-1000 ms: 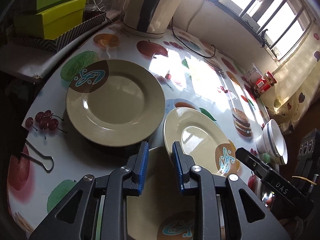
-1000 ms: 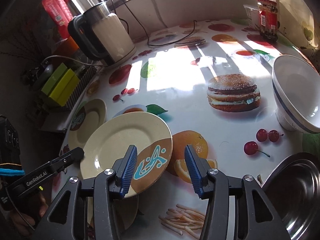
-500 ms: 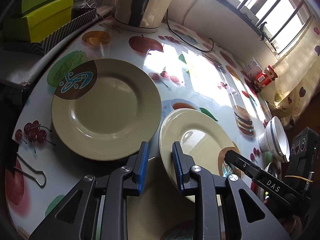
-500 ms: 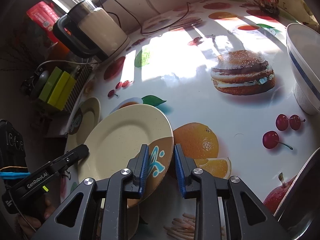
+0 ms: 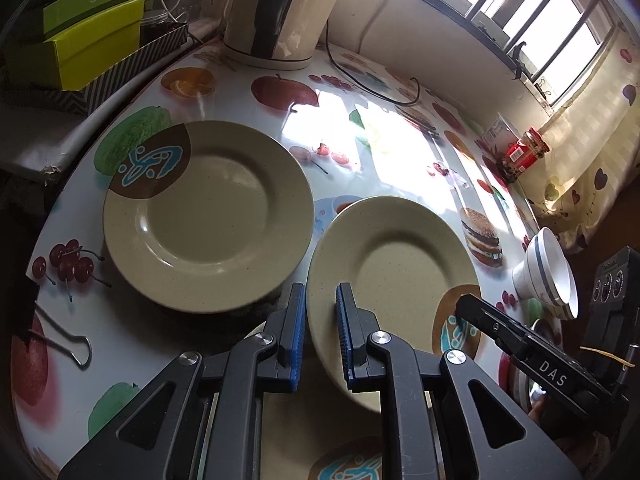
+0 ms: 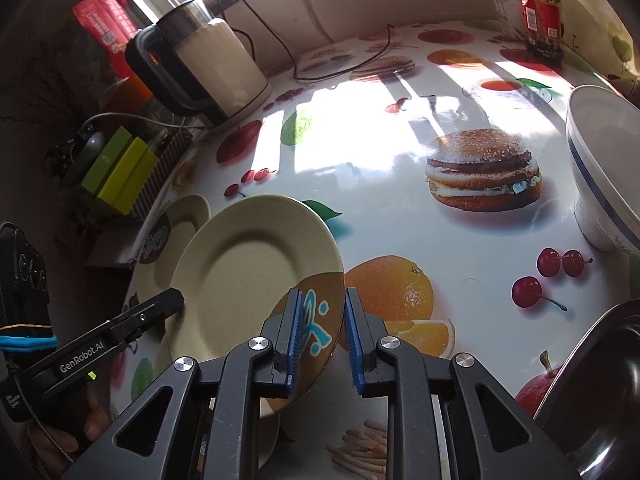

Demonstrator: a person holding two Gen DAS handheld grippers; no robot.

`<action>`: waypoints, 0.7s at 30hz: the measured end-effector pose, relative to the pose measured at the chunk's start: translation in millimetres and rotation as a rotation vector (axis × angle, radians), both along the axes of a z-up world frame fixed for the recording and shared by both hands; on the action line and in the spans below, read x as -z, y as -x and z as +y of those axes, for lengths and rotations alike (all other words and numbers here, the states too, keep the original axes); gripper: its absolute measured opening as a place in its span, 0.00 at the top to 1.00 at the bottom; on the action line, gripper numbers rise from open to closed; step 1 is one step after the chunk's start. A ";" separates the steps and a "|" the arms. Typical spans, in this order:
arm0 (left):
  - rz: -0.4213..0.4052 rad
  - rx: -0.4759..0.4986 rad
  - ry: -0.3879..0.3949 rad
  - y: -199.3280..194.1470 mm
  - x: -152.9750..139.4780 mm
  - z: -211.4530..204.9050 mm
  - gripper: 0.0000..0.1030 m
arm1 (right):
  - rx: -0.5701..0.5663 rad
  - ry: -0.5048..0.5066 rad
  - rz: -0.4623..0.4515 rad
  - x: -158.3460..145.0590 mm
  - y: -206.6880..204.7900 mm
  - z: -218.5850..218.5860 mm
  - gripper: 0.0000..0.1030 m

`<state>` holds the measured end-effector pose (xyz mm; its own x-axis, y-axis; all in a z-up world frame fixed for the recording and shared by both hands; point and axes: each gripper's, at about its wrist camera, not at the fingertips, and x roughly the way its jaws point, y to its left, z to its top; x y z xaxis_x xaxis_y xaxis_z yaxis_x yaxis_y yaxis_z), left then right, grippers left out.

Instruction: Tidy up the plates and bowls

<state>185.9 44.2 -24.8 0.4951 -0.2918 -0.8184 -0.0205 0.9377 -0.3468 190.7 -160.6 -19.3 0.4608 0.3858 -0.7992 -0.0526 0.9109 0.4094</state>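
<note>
Currently, going left to right: large plate (image 5: pixel 208 216) is lying flat on the table (image 5: pixel 400 152); left gripper (image 5: pixel 320 336) is clamping the tilted plate (image 5: pixel 394 276) rim, right gripper (image 6: pixel 322 338) clamping its opposite rim. Step: transfer. Next: stacking onto the large plate, probably.

Barred window (image 5: pixel 532 20) above sill; sunlight patches on fruit-print table (image 6: pixel 360 140); patterned curtain (image 5: pixel 588 160) at right.
</note>
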 end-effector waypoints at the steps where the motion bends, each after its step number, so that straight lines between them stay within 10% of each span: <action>1: -0.001 -0.004 0.002 2.0 -1.2 1.3 0.85 | -0.004 0.000 -0.002 -1.9 1.0 0.8 0.81; 21: -0.023 -0.065 -0.010 53.9 -8.1 24.9 0.85 | -0.121 0.022 -0.031 -15.9 40.0 30.2 0.81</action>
<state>131.9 69.1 -16.7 0.5318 -0.2499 -0.8092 -0.0737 0.9382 -0.3382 150.6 -130.4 -3.4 0.4367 0.4226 -0.7942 -0.1748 0.9058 0.3859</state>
